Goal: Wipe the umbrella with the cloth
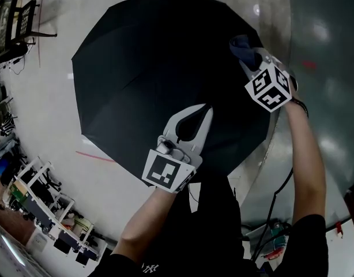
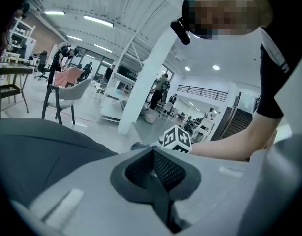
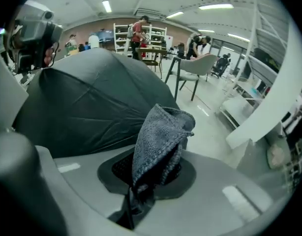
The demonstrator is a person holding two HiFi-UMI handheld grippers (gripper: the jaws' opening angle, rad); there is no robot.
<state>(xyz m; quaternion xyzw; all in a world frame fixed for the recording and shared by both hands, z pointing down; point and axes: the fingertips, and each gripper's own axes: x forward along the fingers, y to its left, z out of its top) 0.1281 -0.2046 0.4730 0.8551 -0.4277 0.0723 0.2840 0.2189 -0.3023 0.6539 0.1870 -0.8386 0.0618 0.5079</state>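
The big black umbrella (image 1: 159, 62) stands open on the pale floor (image 1: 44, 131), canopy up and filling the middle of the head view. Its dark panels also show behind the jaws in the right gripper view (image 3: 87, 97) and as a grey swell at the left of the left gripper view (image 2: 38, 151).

Over to the right gripper (image 1: 252, 59): it's up at the canopy's far right edge, jaws clamped on the cloth (image 1: 241, 46). Its own camera makes that plain, with the gripper (image 3: 141, 191) pinching the lower end of the grey knitted cloth (image 3: 161, 141) and the rest standing up in a folded bunch above the jaws. Whether the fabric actually touches the canopy, no view settles.

Now the left gripper (image 1: 207, 109): it hangs over the near edge of the canopy, pointing across it, jaws pressed together. Its own view (image 2: 156, 181) shows the pads meeting with nothing between them, and beyond them the right gripper's marker cube (image 2: 178, 139) on an outstretched arm.

In the background, a pale chair (image 3: 195, 68) stands on the floor past the umbrella, and shelving (image 1: 44, 206) runs along the floor's near-left edge in the head view.
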